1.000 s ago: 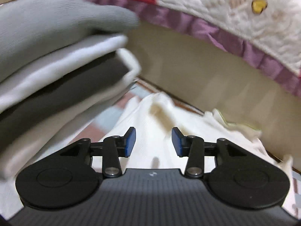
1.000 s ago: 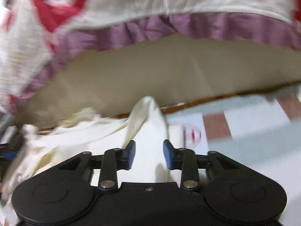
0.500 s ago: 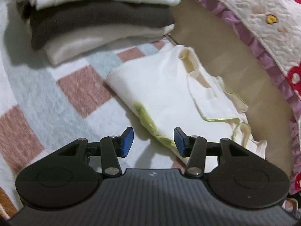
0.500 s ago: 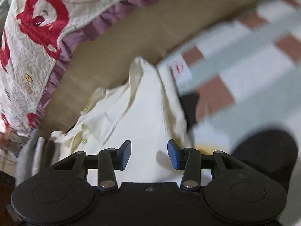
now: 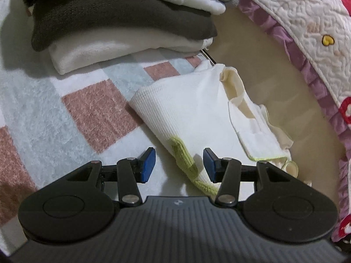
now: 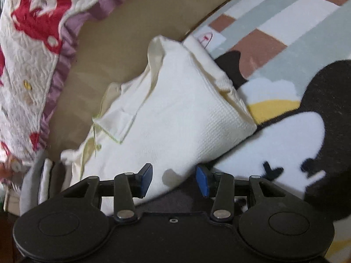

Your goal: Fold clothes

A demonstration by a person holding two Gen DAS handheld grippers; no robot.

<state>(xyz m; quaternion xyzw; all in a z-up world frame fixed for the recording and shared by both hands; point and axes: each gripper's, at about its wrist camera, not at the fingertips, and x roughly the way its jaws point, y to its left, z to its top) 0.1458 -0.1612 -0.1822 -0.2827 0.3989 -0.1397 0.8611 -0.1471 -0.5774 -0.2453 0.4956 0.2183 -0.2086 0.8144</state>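
A cream-white ribbed garment with lime-green trim (image 5: 193, 114) lies folded on the checked blanket, against the tan bed side. My left gripper (image 5: 179, 164) hovers open over its near green-edged corner, holding nothing. In the right wrist view the same garment (image 6: 175, 109) spreads out ahead, and my right gripper (image 6: 174, 180) stands open over its near edge, fingers apart and not closed on the cloth.
A stack of folded clothes, white, dark grey and light grey (image 5: 122, 22), sits at the back left. A quilted bedspread with a purple ruffle (image 5: 307, 32) overhangs on the right. The blanket (image 6: 285, 131) bears a black, white and yellow figure.
Both grippers have pulled back and risen from the garment, which now lies folded flat. The folded stack has dropped further from the left camera. Both stayed open.
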